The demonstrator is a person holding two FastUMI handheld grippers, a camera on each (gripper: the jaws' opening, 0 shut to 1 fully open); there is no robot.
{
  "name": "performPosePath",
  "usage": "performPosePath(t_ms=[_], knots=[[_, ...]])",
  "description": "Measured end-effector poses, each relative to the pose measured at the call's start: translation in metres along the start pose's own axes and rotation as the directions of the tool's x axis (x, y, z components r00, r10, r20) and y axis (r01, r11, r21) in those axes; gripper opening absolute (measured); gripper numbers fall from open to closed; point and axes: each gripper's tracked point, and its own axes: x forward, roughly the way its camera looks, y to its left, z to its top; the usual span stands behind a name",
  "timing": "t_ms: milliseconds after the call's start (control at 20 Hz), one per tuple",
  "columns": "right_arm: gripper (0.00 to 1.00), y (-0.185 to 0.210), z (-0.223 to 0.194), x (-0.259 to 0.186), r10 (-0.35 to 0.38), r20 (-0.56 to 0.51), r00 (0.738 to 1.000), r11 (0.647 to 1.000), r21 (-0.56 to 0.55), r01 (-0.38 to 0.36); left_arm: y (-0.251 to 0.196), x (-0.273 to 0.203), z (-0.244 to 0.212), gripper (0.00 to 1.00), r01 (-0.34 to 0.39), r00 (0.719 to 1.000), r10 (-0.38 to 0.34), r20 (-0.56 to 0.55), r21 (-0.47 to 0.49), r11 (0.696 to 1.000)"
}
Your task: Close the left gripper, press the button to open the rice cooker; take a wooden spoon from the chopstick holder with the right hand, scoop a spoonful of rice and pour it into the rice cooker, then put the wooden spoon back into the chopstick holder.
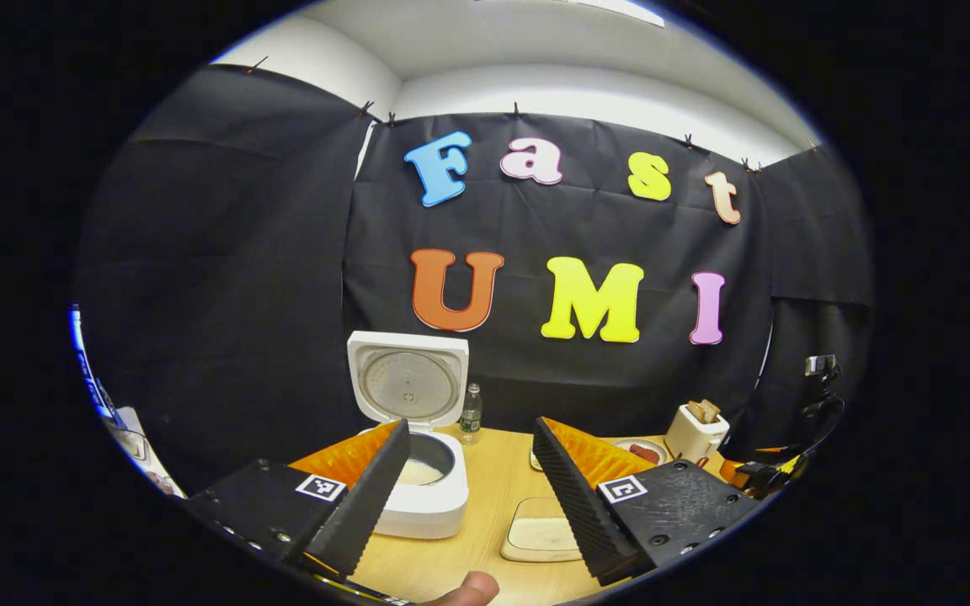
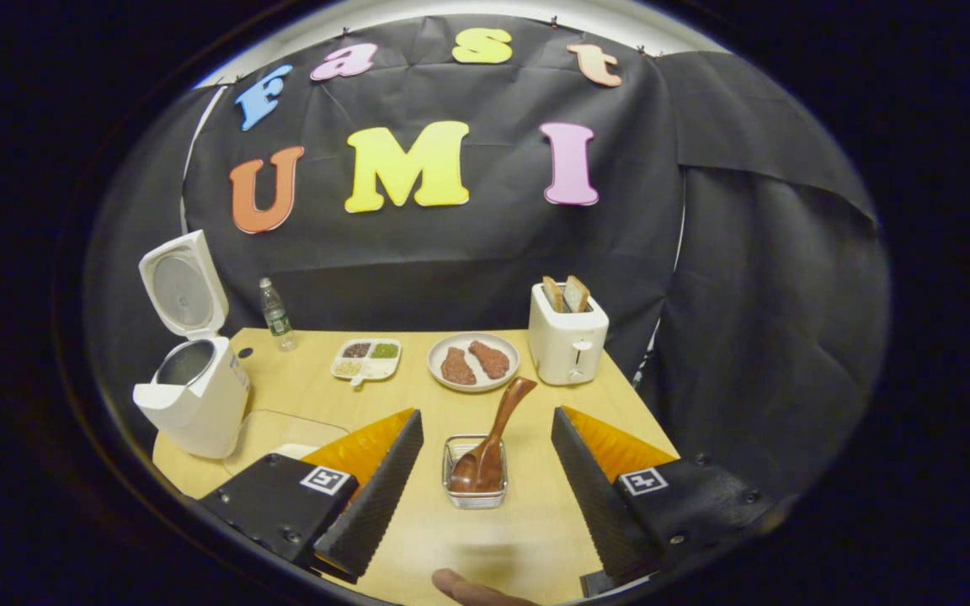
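Left gripper view: left gripper (image 1: 472, 497) held above the wooden table (image 1: 493, 471), fingers spread wide with nothing between them. Rice cooker (image 1: 418, 471) at about 11 o'clock of the gap, partly hidden behind the left finger, lid (image 1: 407, 377) standing upright and open, pale contents visible in the inner pot. Small plastic bottle (image 1: 471, 412) just beside the cooker at 12 o'clock, against the black cloth wall. Shallow pale tray (image 1: 542, 532) lying on the table between the fingers, toward 5 o'clock of the cooker. Edge of a plate with brown food (image 1: 643, 453) and a white toaster (image 1: 695, 431) with bread slices off at 2 o'clock, behind the right finger. Tip of a thumb (image 1: 470, 591) at 6 o'clock. Right gripper view: right gripper (image 2: 485, 492) likewise spread wide and holding nothing, poised over the table. Wire chopstick holder (image 2: 475, 484) straight ahead between the fingers at 12 o'clock, touching neither. Wooden spoon (image 2: 489, 450) resting inside it, bowl down in the basket, handle leaning up toward 1 o'clock. Beyond, at 12 o'clock, the white plate with two brown pieces; at 11 o'clock a divided dish (image 2: 367, 359) of small portions; at 1 o'clock the toaster with two slices standing up. Rice cooker well apart at 10 o'clock on the table's far left edge, lid raised; bottle just behind it. Clear tray near the cooker's base at 9 o'clock, partly covered by the left finger. Fingertip of a hand (image 2: 464, 587) at 6 o'clock.
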Motion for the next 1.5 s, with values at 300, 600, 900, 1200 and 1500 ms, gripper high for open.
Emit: performPosePath(t_ms=[300, 600, 900, 1200, 1500], knots=[[0.99, -0.020, -0.033, 0.078, 0.048, -0.103, 0.993, 0.998, 0.048, -0.043, -0.040, -0.006, -0.014, 0.94, 0.003, 1.000, -0.004, 0.014, 0.075, 0.997], [0.95, -0.023, -0.055, 0.135, 0.088, -0.194, 0.977, 0.995, 0.066, -0.077, -0.066, -0.013, -0.014, 0.94, 0.014, 0.998, -0.018, 0.055, 0.067, 0.998], [0.84, -0.013, -0.078, 0.168, 0.170, -0.275, 0.946, 0.984, 0.102, -0.147, -0.069, -0.018, -0.020, 0.94, 0.001, 1.000, -0.002, 0.020, 0.072, 0.997], [0.41, -0.003, -0.080, 0.174, 0.202, -0.283, 0.938, 0.975, 0.149, -0.165, -0.070, -0.017, -0.026, 0.94, -0.006, 1.000, 0.006, 0.001, 0.093, 0.996], [0.18, 0.003, -0.073, 0.156, 0.225, -0.271, 0.936, 0.968, 0.175, -0.182, -0.069, -0.015, -0.024, 0.94, 0.020, 1.000, -0.020, 0.003, 0.084, 0.996]])
